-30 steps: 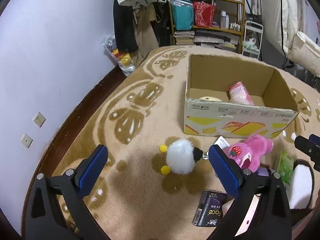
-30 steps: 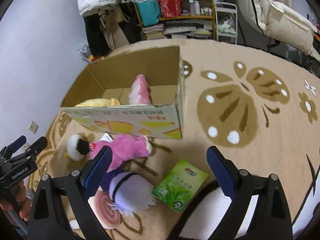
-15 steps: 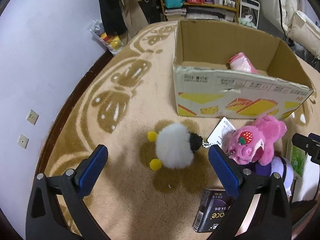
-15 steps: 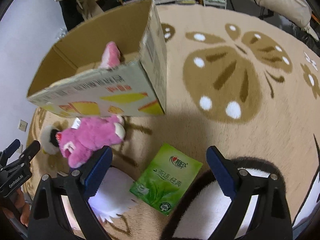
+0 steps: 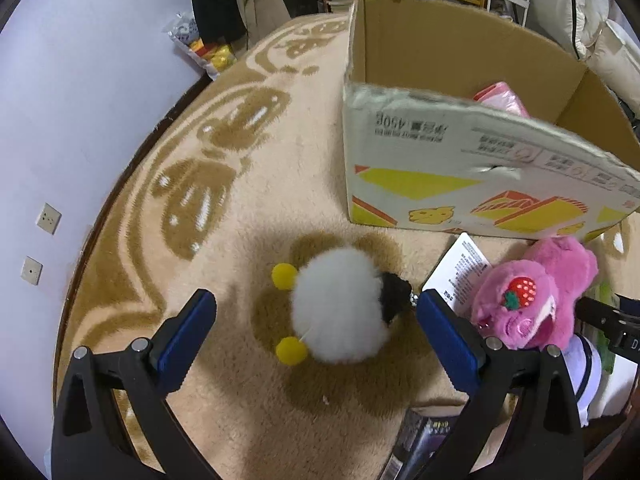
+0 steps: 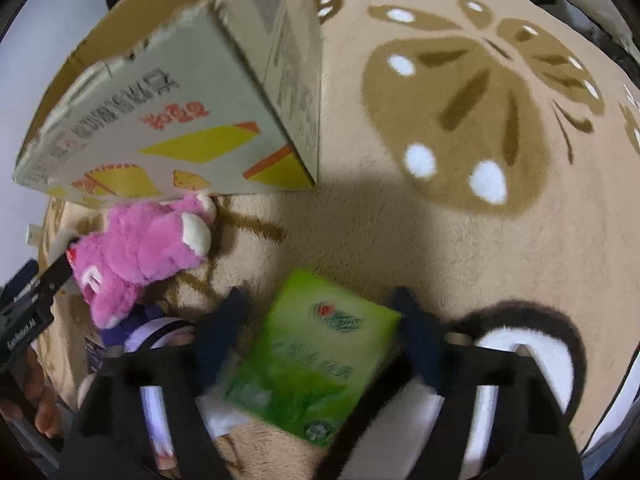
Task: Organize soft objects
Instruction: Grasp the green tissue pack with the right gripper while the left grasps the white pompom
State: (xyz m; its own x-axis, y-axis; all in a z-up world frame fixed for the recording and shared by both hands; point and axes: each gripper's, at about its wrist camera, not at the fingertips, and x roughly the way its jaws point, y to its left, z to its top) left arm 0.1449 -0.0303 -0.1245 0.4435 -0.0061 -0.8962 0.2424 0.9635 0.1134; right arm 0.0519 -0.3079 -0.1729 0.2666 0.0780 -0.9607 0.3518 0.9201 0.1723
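While both tongs gape empty, left tongs (image 5: 312,312) straddle white pompom toy (image 5: 340,306), right tongs (image 6: 320,312) green pack (image 6: 316,364).

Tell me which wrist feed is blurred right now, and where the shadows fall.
Right wrist view: motion-smeared, right gripper fingers and green pack soft. Left wrist view: sharp, with a dark shadow on the rug around the white pompom toy; box edges bow from fisheye.
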